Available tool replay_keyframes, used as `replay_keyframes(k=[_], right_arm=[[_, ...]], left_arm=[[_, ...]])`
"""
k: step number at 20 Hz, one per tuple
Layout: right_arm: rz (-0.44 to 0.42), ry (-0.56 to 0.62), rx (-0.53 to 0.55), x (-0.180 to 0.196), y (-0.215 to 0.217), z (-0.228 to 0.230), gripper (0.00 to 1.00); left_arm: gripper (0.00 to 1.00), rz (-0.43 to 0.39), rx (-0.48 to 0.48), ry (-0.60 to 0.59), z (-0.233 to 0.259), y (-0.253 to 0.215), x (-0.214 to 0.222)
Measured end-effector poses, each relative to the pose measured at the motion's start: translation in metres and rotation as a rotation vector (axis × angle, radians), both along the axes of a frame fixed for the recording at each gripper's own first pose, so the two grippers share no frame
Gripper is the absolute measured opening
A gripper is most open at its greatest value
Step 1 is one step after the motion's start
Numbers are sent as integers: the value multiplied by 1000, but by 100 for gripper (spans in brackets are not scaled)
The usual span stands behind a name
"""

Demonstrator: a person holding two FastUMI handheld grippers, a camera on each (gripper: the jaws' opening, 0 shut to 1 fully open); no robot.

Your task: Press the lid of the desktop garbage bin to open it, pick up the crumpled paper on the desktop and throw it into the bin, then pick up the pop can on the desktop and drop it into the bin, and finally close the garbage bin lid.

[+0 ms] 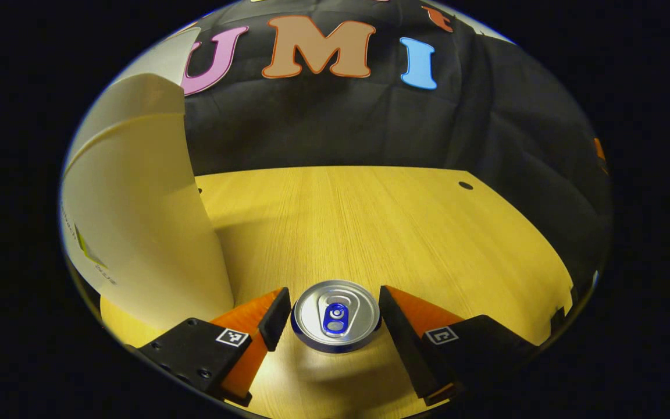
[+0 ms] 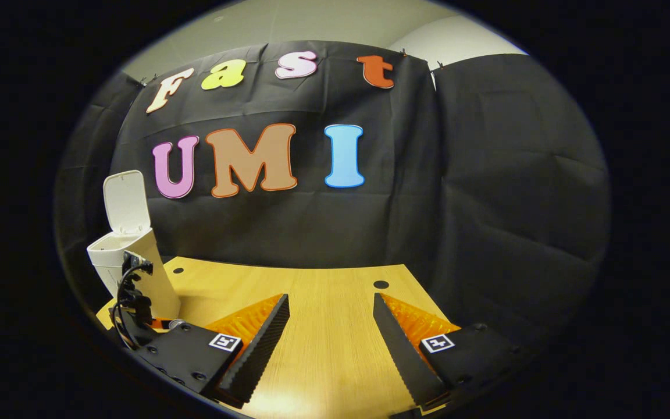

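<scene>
Between my left fingers point(image 1: 280, 317) stands the can point(image 1: 335, 315), upright on the table point(image 1: 370, 221), seen from above with its tab facing me. My left gripper point(image 1: 331, 314) is spread around it: each finger sits just beside the can's rim, but I cannot tell whether either one touches it. Close on the left of that view rises the pale wall of the bin point(image 1: 137, 221), near the can.

From the right gripper view, the bin point(image 2: 131, 256) stands at the far left edge of the table point(image 2: 323, 302) with its lid point(image 2: 126, 201) tipped up and open. Just in front of it I see the other gripper point(image 2: 134, 291) with its dark cable. My right gripper point(image 2: 331, 311) hangs over bare wood, its fingers point(image 2: 262, 337) wide apart and holding nothing.
</scene>
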State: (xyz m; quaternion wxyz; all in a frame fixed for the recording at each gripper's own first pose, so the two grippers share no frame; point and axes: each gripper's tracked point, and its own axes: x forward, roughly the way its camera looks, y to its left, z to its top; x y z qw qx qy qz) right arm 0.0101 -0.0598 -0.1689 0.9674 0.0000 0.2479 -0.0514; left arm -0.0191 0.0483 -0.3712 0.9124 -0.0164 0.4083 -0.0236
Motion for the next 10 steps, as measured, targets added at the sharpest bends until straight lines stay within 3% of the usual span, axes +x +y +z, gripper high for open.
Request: replay_keyframes(k=[4,6,10], right_arm=[[-3,11,-22,-4,-3,-1,96],[4,13,-23,-6,0,-2,96],[30,9,-29,-6,9,1,100]], left_arm=[[94,-11,-11,15,-15,-3,-5],[80,-25,11,-4,-14,-3,-4],[80,-57,2,-69,14,-3,5]])
